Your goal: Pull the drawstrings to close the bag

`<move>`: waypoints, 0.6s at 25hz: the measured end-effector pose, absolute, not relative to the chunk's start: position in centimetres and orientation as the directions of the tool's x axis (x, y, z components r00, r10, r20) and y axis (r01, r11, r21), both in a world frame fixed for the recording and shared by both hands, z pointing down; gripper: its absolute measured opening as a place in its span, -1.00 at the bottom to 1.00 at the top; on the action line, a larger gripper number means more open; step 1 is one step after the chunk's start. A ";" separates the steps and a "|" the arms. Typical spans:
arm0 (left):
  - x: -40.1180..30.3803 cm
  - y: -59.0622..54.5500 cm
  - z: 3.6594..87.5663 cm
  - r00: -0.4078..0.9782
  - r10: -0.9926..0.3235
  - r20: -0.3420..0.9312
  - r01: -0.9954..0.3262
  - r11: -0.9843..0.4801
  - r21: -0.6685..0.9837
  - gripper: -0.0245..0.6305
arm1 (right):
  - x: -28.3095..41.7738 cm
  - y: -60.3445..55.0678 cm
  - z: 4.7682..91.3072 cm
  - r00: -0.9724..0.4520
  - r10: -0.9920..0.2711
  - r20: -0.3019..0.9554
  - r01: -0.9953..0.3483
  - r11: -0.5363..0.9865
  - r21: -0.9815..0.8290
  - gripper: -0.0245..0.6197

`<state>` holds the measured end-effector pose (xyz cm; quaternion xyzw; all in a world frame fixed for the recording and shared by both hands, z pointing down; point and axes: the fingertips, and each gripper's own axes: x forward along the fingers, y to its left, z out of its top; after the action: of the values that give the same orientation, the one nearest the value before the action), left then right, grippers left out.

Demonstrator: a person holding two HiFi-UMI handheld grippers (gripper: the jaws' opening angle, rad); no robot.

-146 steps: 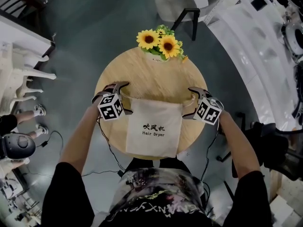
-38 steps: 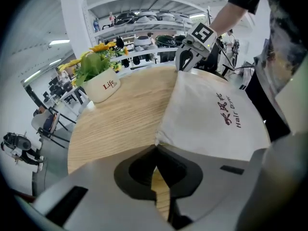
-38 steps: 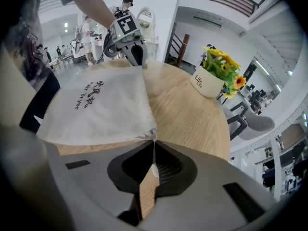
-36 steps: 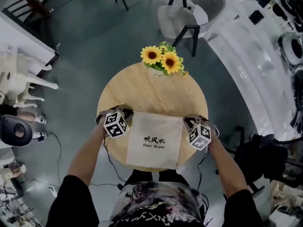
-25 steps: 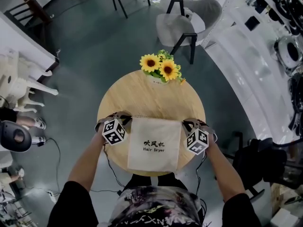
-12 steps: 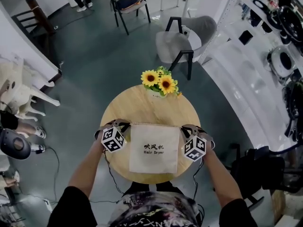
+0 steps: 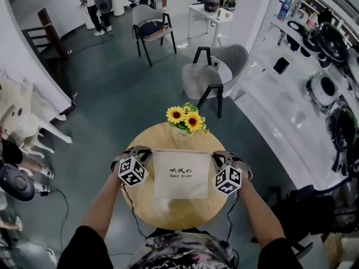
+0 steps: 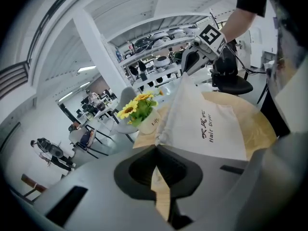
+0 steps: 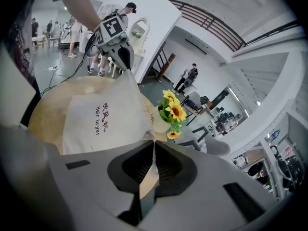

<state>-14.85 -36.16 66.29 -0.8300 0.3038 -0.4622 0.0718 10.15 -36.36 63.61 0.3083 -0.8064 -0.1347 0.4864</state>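
**Head view:** bag [image 7: 180,174] is seen at ctr of desk [image 7: 168,220], print up, mouth on the far side toward flowers [image 7: 187,118]. L gripper [image 7: 145,151] is set at the far-left corner and R gripper [image 7: 216,156] at the far-right. These are the two ends of the mouth channel, prob. b/c the strings exit there and an outward pull from both ends is needed. The mouth is seen at full width w/ no gathers, so closing is judged not yet done.

**L gripper view:** jaws are shut on the bag's corner cloth; whether a string is pinched w/ it can't be told. The far edge of bag [image 8: 211,124] is held up and taut across to R gripper [image 8: 190,64]. The near part is left lying on desk [image 8: 262,129], prob. so the weight is carried there.

**R gripper view:** mirrored. Jaws are closed tight on the other corner of bag [image 9: 106,117], w/ the edge drawn straight to L gripper [image 9: 122,57]. Flowers [image 9: 173,110] are seen just beyond, apart from the bag.
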 end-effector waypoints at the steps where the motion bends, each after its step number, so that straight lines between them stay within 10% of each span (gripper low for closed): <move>1: -14.9 -36.4 65.6 0.389 -0.581 0.715 -0.438 -0.800 -0.411 -0.87 | 10.1 -36.6 62.9 -0.338 -0.638 0.691 -0.366 0.766 0.528 -0.91; 15: -15.1 -39.2 58.2 0.375 -0.679 0.632 -0.420 -0.732 -0.537 -0.87 | 10.0 -38.9 56.2 -0.340 -0.724 0.601 -0.360 0.690 0.628 -0.91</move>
<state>-15.13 -39.18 58.24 -0.8163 0.3365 -0.4466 0.1447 9.97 -38.86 56.20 0.3411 -0.7945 -0.1965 0.4624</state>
